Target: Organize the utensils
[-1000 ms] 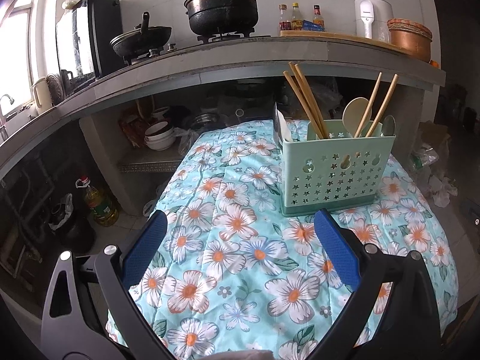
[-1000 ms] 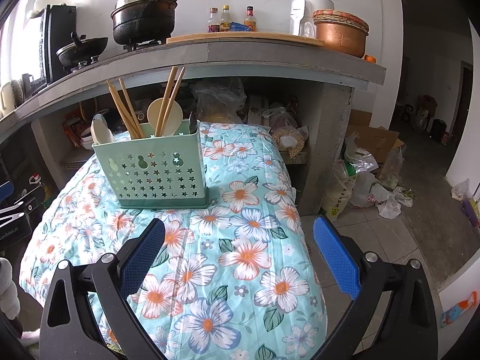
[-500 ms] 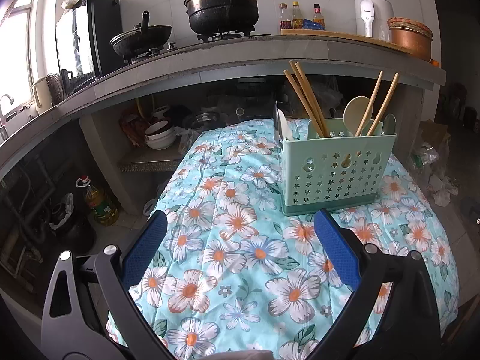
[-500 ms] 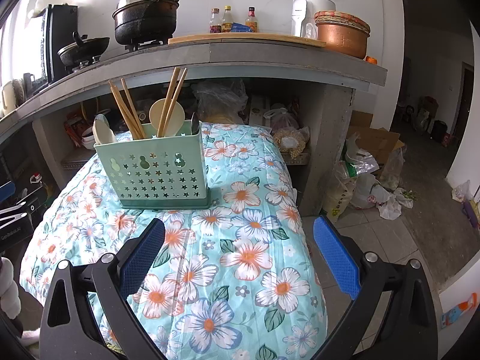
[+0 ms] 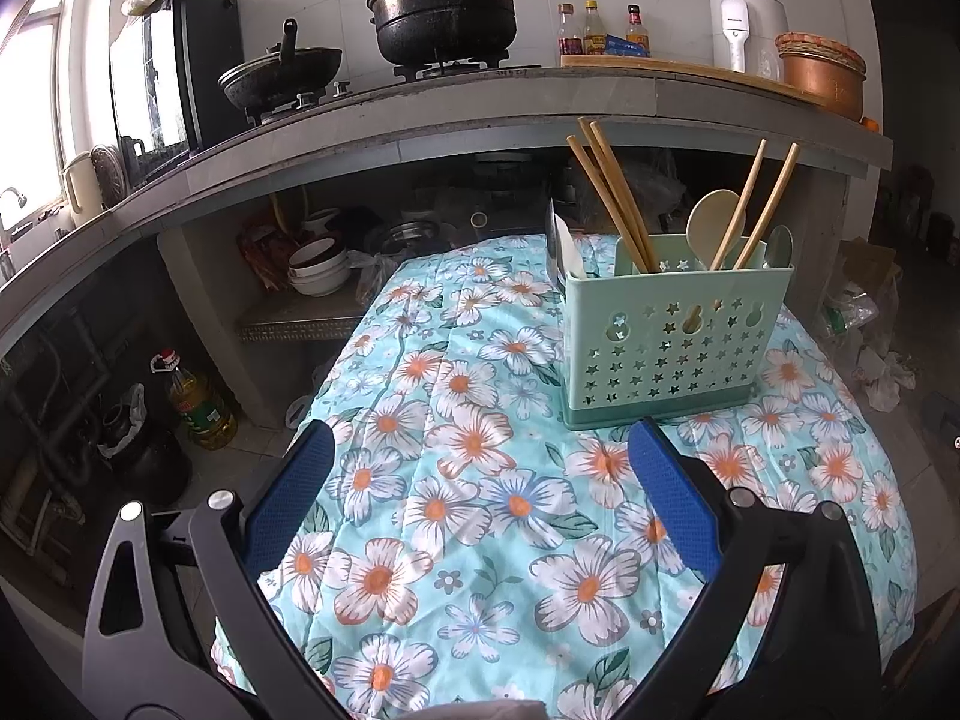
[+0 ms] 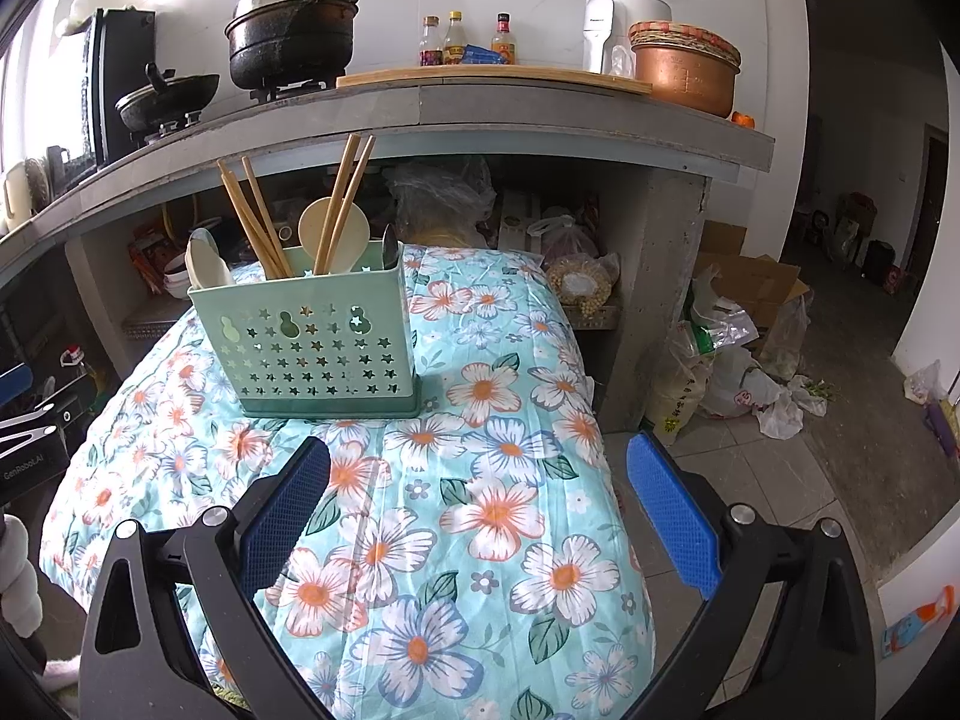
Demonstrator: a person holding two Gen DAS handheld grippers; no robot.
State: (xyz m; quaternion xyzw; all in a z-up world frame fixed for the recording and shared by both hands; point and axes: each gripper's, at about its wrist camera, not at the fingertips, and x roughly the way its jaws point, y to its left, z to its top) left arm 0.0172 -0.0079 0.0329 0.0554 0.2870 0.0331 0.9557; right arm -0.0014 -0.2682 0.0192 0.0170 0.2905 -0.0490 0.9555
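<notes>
Green utensil caddy (image 5: pixel 672 342) sits upright on the floral tablecloth (image 5: pixel 456 480), toward the far side of the table, right of centre in my left view and left of centre in my right view (image 6: pixel 318 348). Star cut-outs across its front wall. Inside it: three wooden chopsticks (image 5: pixel 609 192) leaning left in one compartment, two more chopsticks (image 5: pixel 759 204) leaning right in the next, alongside a pale wooden spoon (image 5: pixel 714 219). A white spoon (image 6: pixel 204 258) stands in the far-left compartment, and a metal spoon bowl (image 5: pixel 779 246) pokes up at the right end. I can't tell the inner dividers exactly.

My left gripper (image 5: pixel 480 450) is spread wide, nothing between the blue pads, hovering over the cloth just near of the caddy. My right gripper (image 6: pixel 477 450) is equally wide apart, empty, near the table's right edge.

Behind: concrete counter (image 5: pixel 420 120) with a black pot (image 5: pixel 444 3), wok (image 5: pixel 282 75), sauce bottles (image 5: pixel 600 30), copper bowl (image 6: pixel 684 69). Stacked bowls (image 5: pixel 318 267) under it.
</notes>
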